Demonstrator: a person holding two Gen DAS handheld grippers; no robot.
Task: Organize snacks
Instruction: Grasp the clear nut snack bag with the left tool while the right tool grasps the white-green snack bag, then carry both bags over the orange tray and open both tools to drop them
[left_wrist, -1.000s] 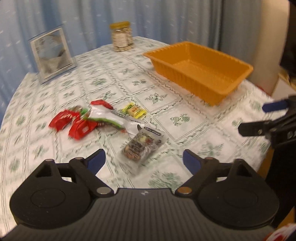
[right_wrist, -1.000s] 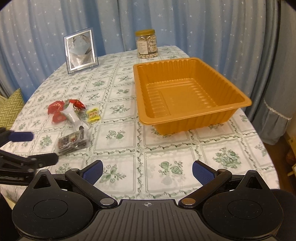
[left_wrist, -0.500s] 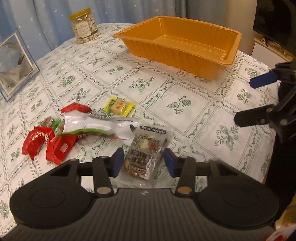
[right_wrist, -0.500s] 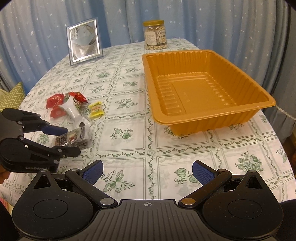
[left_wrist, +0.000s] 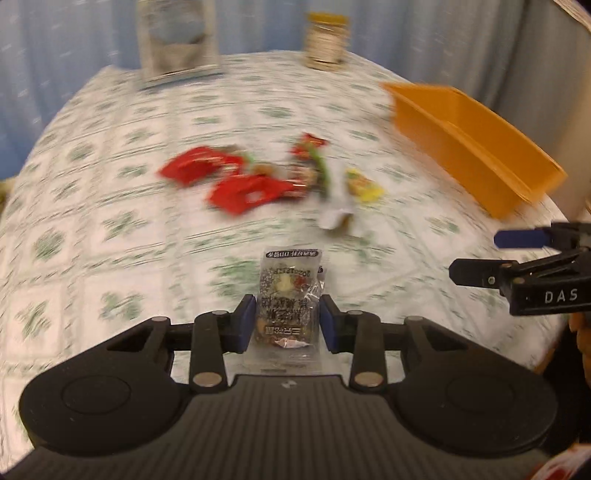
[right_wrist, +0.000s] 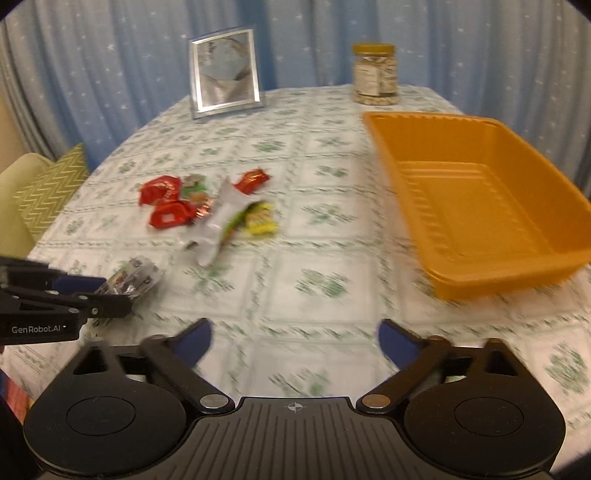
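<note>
My left gripper (left_wrist: 288, 319) is shut on a clear packet of mixed nuts (left_wrist: 289, 295) and holds it above the tablecloth; the packet also shows in the right wrist view (right_wrist: 131, 277), between the left gripper's fingers (right_wrist: 79, 284). Loose snacks lie in a heap: red packets (right_wrist: 166, 206), a white and green wrapper (right_wrist: 221, 221) and a yellow packet (right_wrist: 260, 221). The empty orange tray (right_wrist: 480, 206) stands at the right. My right gripper (right_wrist: 294, 341) is open and empty above the table's near edge.
A silver picture frame (right_wrist: 225, 77) and a jar with a yellow lid (right_wrist: 375, 74) stand at the back of the table. A cushion (right_wrist: 51, 188) lies beyond the left edge. Blue curtains hang behind.
My left gripper closed on the nut packet and lifted it off the table, swinging its view round. My right gripper shifted left while staying open.
</note>
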